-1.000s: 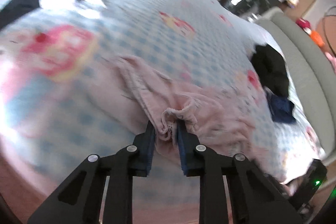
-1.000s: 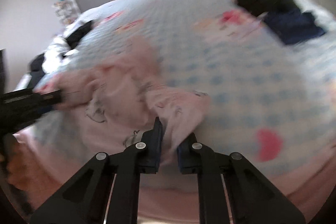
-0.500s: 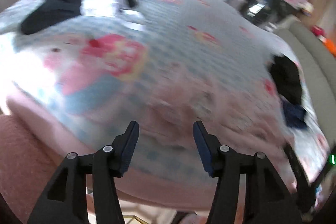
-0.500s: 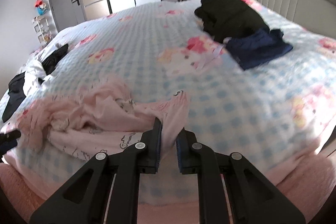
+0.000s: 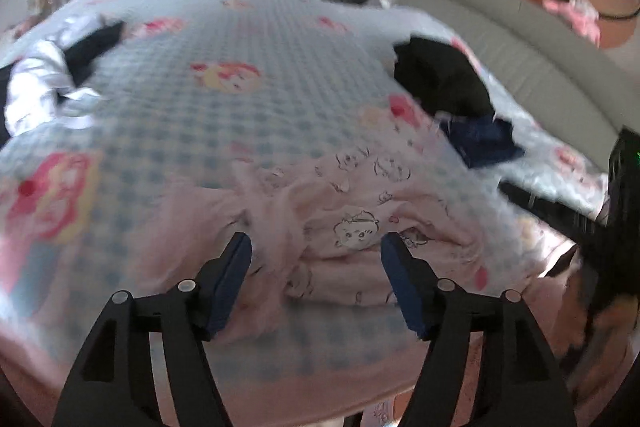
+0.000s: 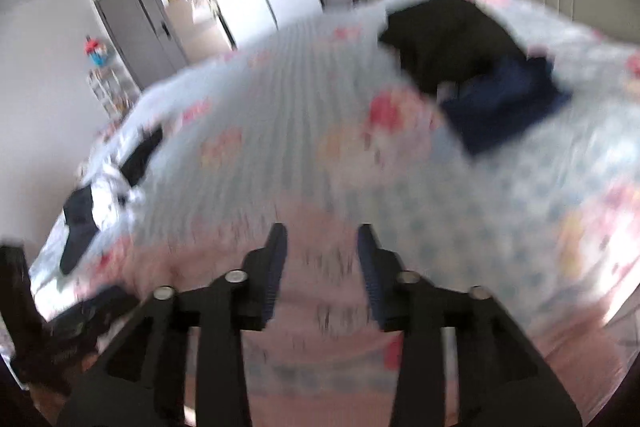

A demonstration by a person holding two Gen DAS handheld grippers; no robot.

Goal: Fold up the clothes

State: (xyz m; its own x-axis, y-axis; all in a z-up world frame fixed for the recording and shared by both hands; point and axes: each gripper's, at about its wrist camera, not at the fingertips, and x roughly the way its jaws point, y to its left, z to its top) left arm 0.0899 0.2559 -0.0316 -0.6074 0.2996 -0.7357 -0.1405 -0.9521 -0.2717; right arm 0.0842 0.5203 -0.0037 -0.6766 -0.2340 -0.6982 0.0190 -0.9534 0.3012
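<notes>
A crumpled pink garment with small cartoon prints (image 5: 352, 223) lies near the front edge of the bed. My left gripper (image 5: 316, 251) is open and empty, hovering just in front of the garment. My right gripper (image 6: 322, 239) is open and empty above the same pink garment (image 6: 320, 291), which is blurred by motion in the right wrist view. The right gripper's black body (image 5: 600, 227) shows at the right edge of the left wrist view.
The bed has a blue-checked cover with pink cartoon figures (image 5: 224, 79). A black garment (image 5: 440, 79) and a folded navy one (image 5: 484, 143) lie at the right. A black-and-white pile (image 5: 52, 83) lies at the left. A grey headboard (image 5: 520, 39) runs along the right.
Both grippers have let go of the pink garment and opened, the left one first. The garment now lies on the bed. Both cameras have swung.
</notes>
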